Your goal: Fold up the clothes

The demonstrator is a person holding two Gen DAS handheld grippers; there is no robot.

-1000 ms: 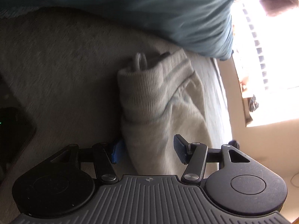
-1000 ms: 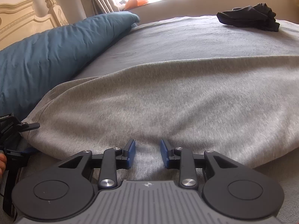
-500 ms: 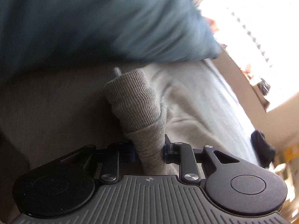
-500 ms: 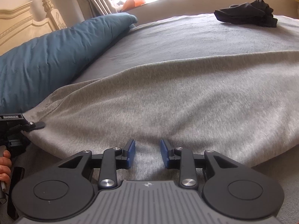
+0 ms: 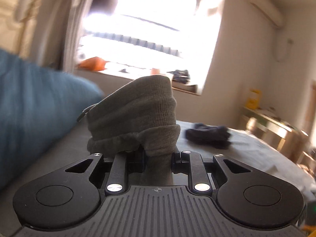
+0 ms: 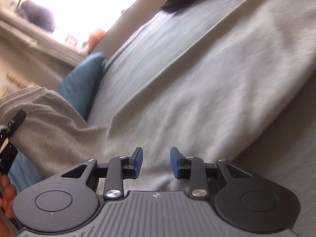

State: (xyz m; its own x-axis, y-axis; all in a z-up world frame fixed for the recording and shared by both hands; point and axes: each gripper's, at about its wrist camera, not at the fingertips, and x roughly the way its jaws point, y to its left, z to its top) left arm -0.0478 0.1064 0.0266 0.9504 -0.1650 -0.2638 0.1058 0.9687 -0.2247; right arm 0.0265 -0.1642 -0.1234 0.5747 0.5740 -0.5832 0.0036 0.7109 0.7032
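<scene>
Grey knitted fabric fills the middle of the left wrist view: the ribbed cuff [image 5: 138, 106] of a grey sweatshirt [image 6: 207, 90] stands up between the two fingers of the left tool [image 5: 159, 163]. Both pads press on the cloth from each side, so this tool is clamped on the cuff, and the bunched sleeve end rises above the fingers and hides part of the window [image 5: 150, 25] behind it.

The body of the sweatshirt lies spread flat on the bed [image 6: 138, 45], which has a grey cover. In the right wrist view the sleeve [image 6: 49, 118] goes up to the left edge, where a black part of the left tool and some fingers of the person [image 6: 7, 197] are visible.

The right tool [image 6: 156, 163] is above the near edge of the sweatshirt. Its blue pads [image 6: 138, 162] stand a moderate gap apart, and grey cloth shows in the gap, but I cannot tell if the pads touch it.

A blue pillow [image 5: 33, 106] lies at the left side of the bed. A dark garment [image 5: 207, 136] lies crumpled on the far part of the bed, well apart from the sweatshirt. An orange thing [image 5: 92, 64] rests on the window sill.
</scene>
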